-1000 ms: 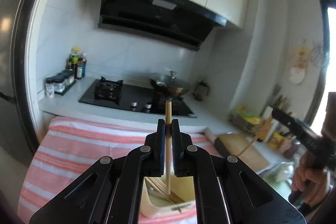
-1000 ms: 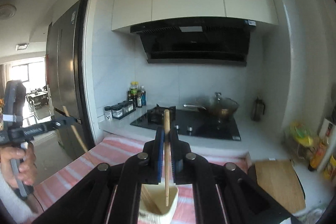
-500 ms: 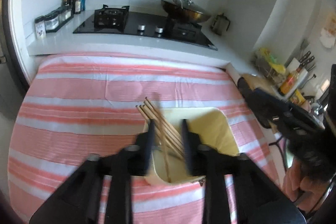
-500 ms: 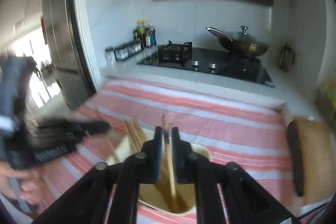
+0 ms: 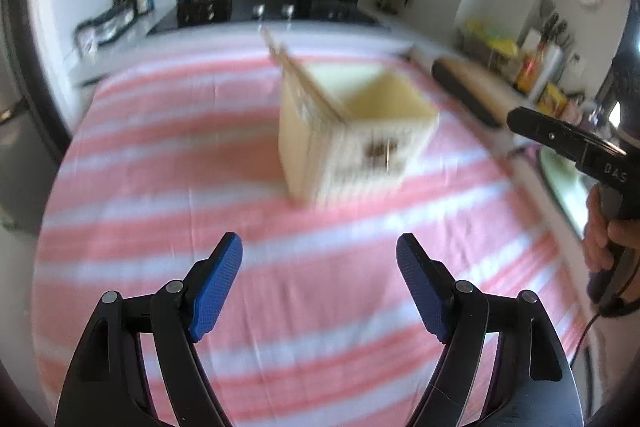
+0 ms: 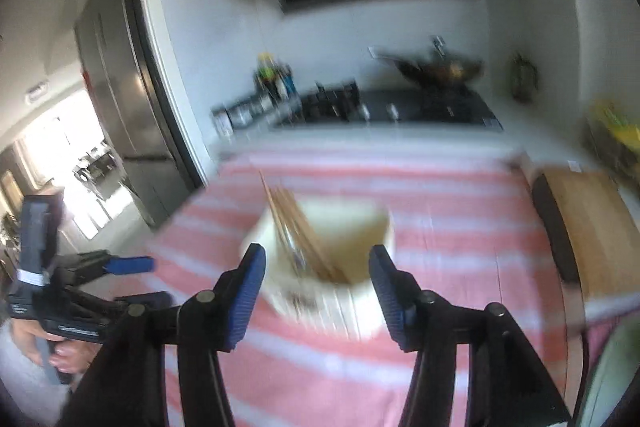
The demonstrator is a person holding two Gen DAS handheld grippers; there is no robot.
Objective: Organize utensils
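Kitchen counter, striped cloth [image 5: 168,163]; chopsticks [image 6: 304,227] lean at 11 o'clock in the holder [image 5: 352,131]. Left gripper [image 5: 319,287] and right gripper [image 6: 318,287] both wide open, empty; I'd pull back without bumping it.

Bare striped cloth [image 5: 168,163] around cream holder [image 5: 352,147] (chopsticks [image 5: 304,83] slanting out), cutting board [image 6: 592,227] flanking right

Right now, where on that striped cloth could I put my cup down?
The striped cloth lies bare left of the cream holder and in front of it, toward the left gripper. The right edge is crowded by the cutting board.
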